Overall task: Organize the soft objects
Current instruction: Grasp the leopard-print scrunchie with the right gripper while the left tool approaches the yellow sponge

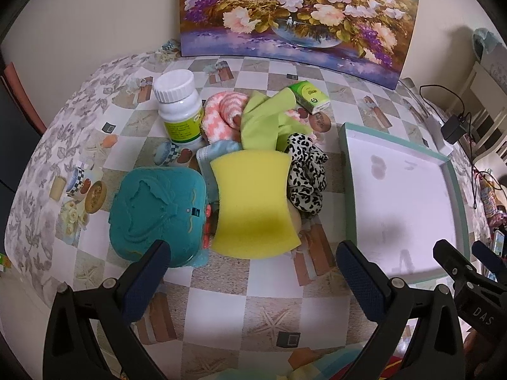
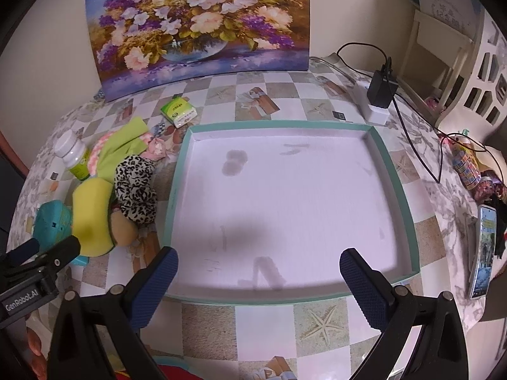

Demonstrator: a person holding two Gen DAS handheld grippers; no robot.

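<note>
Nearest the cameras: left gripper [image 1: 252, 267] and right gripper [image 2: 258, 274] both wide, holding nothing | beyond: yellow sponge [image 1: 253, 201] atop pile; leopard scrunchie [image 1: 305, 177] beside, possibly touching | right: teal tray [image 2: 394, 171] unfilled | far: flower painting [image 1: 301, 12]

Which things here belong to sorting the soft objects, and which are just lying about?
Job:
- yellow sponge
- leopard-print scrunchie
- green cloth
- pink knitted cloth
- teal plush piece
- empty tray, likely the destination
- left tool and right tool, both open

Lying about:
- white bottle
- green tissue pack
- phone
- charger
- flower painting
</note>
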